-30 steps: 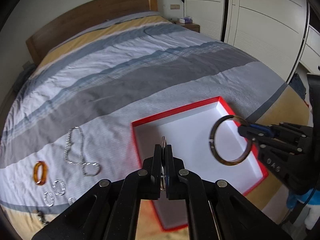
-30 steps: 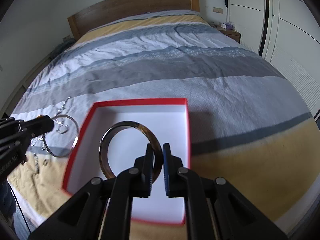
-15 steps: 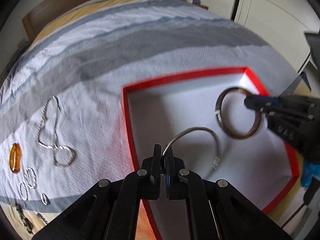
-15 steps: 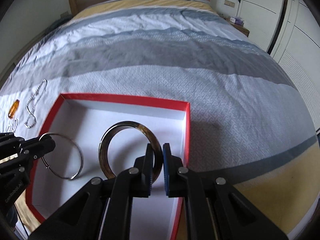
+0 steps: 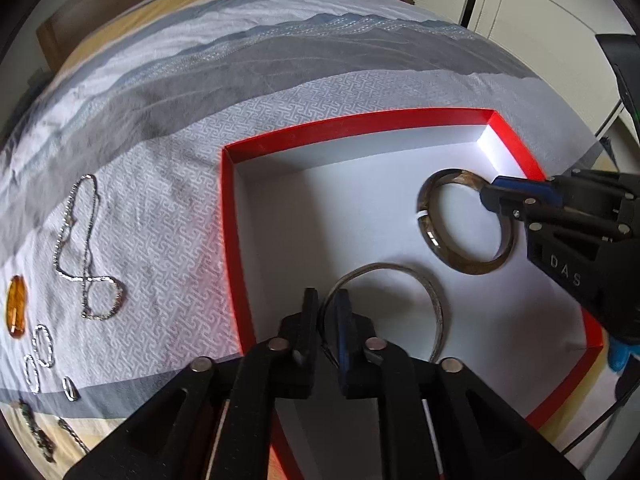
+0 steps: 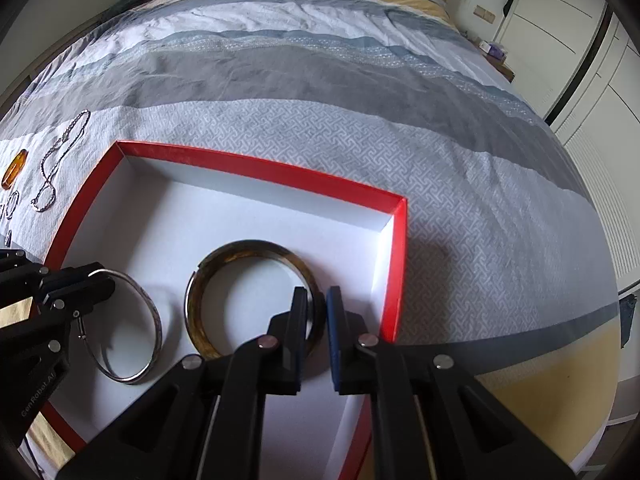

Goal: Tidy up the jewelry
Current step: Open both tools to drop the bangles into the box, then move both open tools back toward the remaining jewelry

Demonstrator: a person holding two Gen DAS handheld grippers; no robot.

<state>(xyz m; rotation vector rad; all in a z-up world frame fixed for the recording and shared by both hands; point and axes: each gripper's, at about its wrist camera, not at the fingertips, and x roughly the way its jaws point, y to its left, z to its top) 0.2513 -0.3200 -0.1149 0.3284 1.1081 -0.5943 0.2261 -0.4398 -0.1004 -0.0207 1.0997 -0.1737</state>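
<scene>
A red box with a white inside lies on the bed. A thin silver bangle lies flat in it, its rim between the slightly parted fingers of my left gripper. A thick brown bangle lies beside it on the box floor, its rim between the slightly parted fingers of my right gripper. Neither bangle looks lifted.
Left of the box on the striped bedspread lie a silver chain, an amber bangle, small silver rings and dark chains. White wardrobes stand to the right.
Both grippers came down into the box with their bangles. The bangles now rest on the box floor, and both pairs of fingers have parted a little.
</scene>
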